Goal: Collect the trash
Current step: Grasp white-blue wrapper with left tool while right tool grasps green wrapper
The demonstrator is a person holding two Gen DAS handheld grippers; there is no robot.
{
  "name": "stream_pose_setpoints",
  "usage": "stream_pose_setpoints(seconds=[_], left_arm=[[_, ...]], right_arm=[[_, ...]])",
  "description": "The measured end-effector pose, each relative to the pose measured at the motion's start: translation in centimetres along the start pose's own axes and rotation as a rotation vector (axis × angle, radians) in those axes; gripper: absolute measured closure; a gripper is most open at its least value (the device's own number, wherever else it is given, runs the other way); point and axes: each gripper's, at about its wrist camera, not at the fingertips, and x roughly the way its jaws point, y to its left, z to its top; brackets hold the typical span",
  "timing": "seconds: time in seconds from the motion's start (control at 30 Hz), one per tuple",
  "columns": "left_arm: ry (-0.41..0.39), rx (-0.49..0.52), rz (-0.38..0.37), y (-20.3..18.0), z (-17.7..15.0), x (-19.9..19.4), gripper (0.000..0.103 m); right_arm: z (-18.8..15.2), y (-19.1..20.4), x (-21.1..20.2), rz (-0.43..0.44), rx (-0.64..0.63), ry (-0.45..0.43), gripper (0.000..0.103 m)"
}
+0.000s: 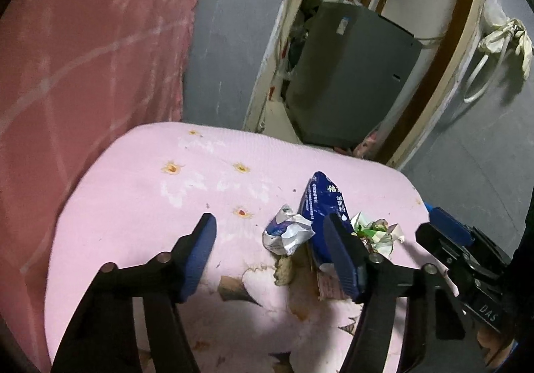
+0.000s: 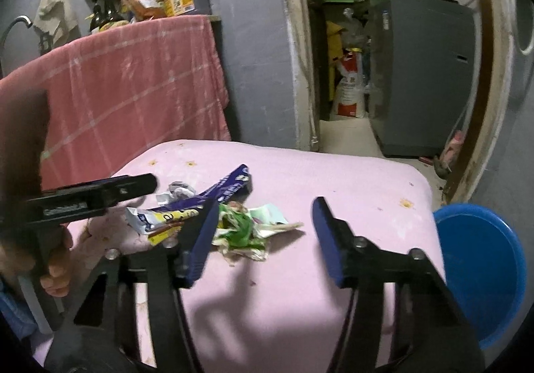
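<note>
Three pieces of trash lie together on a worn pink padded seat (image 1: 140,206): a crumpled white-and-blue wrapper (image 1: 287,234), a long dark blue packet (image 1: 320,203) and a crumpled green-and-white wrapper (image 1: 375,229). My left gripper (image 1: 272,241) hangs over the seat, jaws apart, with the white-and-blue wrapper lying between its fingers, untouched by the pads. My right gripper (image 2: 263,231) is open too, and the green-and-white wrapper (image 2: 243,233) sits between its fingers, close to the left pad. The blue packet (image 2: 227,191) lies just behind.
A pink checked cloth (image 2: 133,86) hangs over a counter behind the seat on the left. A blue basin (image 2: 480,273) stands on the floor by the seat's right edge. A doorway with a grey appliance (image 2: 424,72) opens behind. A hand (image 2: 56,269) holds the left gripper's handle.
</note>
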Motion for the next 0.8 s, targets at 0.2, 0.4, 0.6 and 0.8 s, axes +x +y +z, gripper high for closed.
stream_pose_setpoints(seconds=[0.2, 0.4, 0.6, 0.8], left_arm=[[0.062, -0.014, -0.019, 0.5, 0.2, 1.7, 0.059], [0.112, -0.039, -0.07, 0.7, 0.0, 2.7, 0.073], [0.147, -0.05, -0.081, 0.9, 0.0, 3.1, 0.085], [0.133, -0.06, -0.083, 1.0, -0.2, 2.7, 0.089]], right_arm=[[0.2, 0.7, 2.1, 0.065, -0.016, 0.074, 0.07], [-0.2, 1.1, 3.4, 0.068, -0.029, 0.144, 0.075], [-0.7, 0.8, 3.6, 0.074, -0.01, 0.175, 0.083], [-1.2, 0.7, 3.0, 0.085, -0.003, 0.165, 0.095]])
